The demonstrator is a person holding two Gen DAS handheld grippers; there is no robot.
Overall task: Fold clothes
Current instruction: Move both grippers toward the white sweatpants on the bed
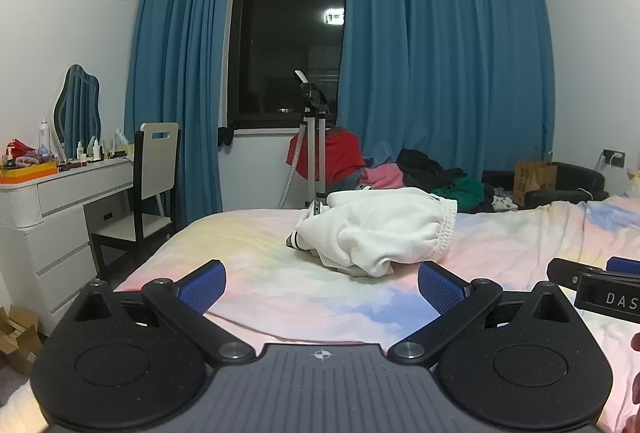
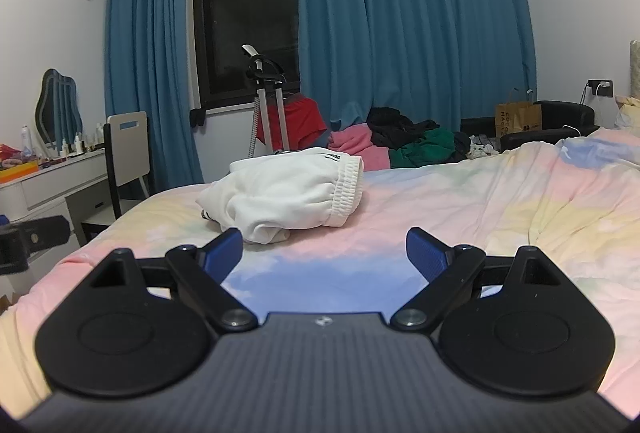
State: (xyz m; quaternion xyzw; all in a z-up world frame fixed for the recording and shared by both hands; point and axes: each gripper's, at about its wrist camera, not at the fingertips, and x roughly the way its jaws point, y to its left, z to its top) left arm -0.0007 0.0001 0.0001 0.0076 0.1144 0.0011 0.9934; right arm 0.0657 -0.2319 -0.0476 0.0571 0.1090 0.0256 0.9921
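The left gripper (image 1: 322,287) sat at the lower centre of its frame, jaws spread wide and grasping nothing, blue pads (image 1: 203,289) clear of the bedsheet (image 1: 256,253). The right gripper (image 2: 324,257) was likewise released and empty, low in its own view; its tip also showed at the right edge of the left view. The white garment (image 1: 380,229), crumpled with its elastic waistband to the right, lay on the bed just beyond both grippers, centre frame. Behind it, a pile of clothes (image 1: 424,173) sat below the blue curtains (image 1: 440,53).
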